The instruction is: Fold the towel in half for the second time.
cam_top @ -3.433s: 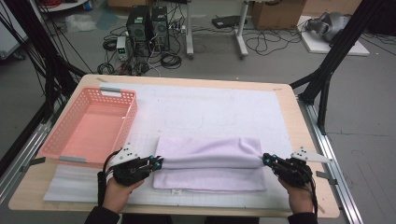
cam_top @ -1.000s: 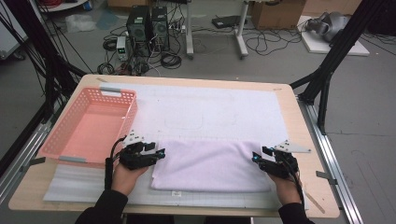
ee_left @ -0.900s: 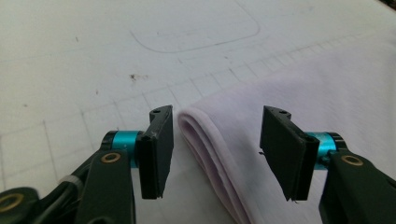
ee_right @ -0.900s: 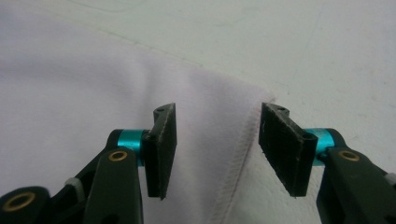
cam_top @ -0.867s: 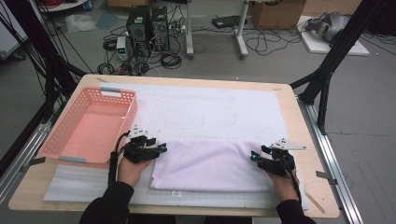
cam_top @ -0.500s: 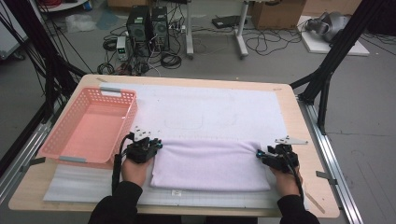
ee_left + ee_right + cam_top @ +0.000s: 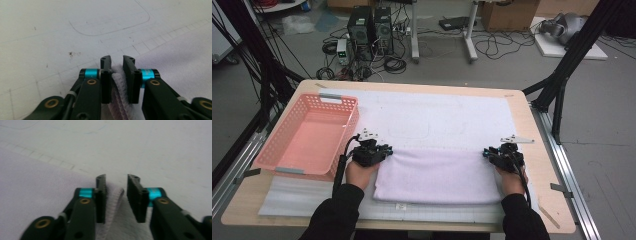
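Now | towel (image 7: pixel 439 172): folded, flat on table (image 7: pixel 532 130) mat beside pink basket (image 7: pixel 307 137) | soft, light, limp; best gripped at far corners | left claw (image 7: pixel 117 62) pinching its corner | right claw (image 7: pixel 116 181) has just been closing around corner, a gap still beside one pad

Left gripper (image 7: pixel 117 75): two black jaws with teal collars, recently closing, now clamped on a bunched edge of pale lilac towel (image 7: pixel 120 92). Towel extends to the right, flat. Beneath: white gridded mat (image 7: pixel 50 37) bearing a curved pen line and, apparently, small dark specks.
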The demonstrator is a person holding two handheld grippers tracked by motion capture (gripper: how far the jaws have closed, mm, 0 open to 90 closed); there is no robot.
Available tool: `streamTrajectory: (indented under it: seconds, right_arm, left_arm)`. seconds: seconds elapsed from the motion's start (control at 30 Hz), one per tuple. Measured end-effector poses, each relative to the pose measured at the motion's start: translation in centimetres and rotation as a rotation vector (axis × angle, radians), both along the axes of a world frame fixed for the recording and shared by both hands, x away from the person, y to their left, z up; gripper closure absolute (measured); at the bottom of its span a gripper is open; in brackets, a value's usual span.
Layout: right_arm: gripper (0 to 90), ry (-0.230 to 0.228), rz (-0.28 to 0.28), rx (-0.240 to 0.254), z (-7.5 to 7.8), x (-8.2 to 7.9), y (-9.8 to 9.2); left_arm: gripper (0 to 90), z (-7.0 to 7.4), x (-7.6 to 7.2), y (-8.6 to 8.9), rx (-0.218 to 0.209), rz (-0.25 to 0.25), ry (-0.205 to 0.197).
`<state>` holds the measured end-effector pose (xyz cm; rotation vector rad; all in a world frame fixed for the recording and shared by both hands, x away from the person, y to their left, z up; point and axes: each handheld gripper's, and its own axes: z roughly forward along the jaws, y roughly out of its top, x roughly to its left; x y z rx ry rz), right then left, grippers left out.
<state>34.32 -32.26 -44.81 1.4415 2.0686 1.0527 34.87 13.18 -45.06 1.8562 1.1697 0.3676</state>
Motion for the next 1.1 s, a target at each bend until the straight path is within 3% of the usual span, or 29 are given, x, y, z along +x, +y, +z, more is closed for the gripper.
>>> streamTrajectory:
  seconds: [0.1,0.17,0.23,0.27,0.3,0.37,0.47,0.5,0.53,0.63,0.87,1.1]
  right_arm:
    - [72.1,-0.015,-0.020,0.005,-0.2,-0.4,0.0]
    - [63.4,-0.011,-0.047,0.014,-0.2,-0.7,-0.2]
    - [52.9,-0.004,-0.050,0.071,0.0,-0.8,-0.6]
    - [50.9,-0.005,-0.013,0.119,0.1,-0.8,-0.9]
    - [47.8,0.000,0.008,0.133,0.0,-0.7,-0.9]
    - [47.4,0.035,0.022,0.103,-0.4,-0.4,-0.6]
    - [66.0,0.032,0.063,0.087,-0.4,-0.5,-0.3]
    - [73.5,0.038,0.069,0.093,-0.4,-0.5,-0.3]
    - [81.2,0.042,0.070,0.100,-0.3,-0.5,-0.4]
    - [83.8,0.039,0.066,0.120,-0.3,-0.5,-0.6]
    - [84.3,-0.042,0.045,0.066,0.3,-0.1,0.1]
    - [84.2,-0.086,0.002,0.051,0.8,2.3,1.1]
  left_arm:
    - [78.2,-0.1,-0.3,0.2,-0.017,0.019,-0.001]
    - [73.8,0.1,-0.4,0.6,-0.033,0.026,-0.019]
    - [57.0,-0.1,-0.3,1.1,-0.069,0.043,-0.022]
    - [46.5,-0.2,-0.1,1.3,-0.096,0.045,0.005]
    - [42.4,-0.3,0.1,1.4,-0.108,0.045,0.028]
    - [44.4,-0.3,0.1,1.3,-0.109,0.022,0.038]
    - [62.1,-0.3,0.0,0.4,-0.048,-0.039,0.042]
    - [72.6,-0.3,0.0,0.2,-0.037,-0.049,0.042]
    - [75.1,-0.3,0.0,0.2,-0.037,-0.050,0.042]
    - [79.0,-0.2,0.1,0.4,-0.039,-0.041,0.025]
    - [79.4,0.8,1.8,0.4,-0.046,0.032,-0.017]
    - [79.3,1.1,3.9,0.6,-0.058,0.098,-0.038]
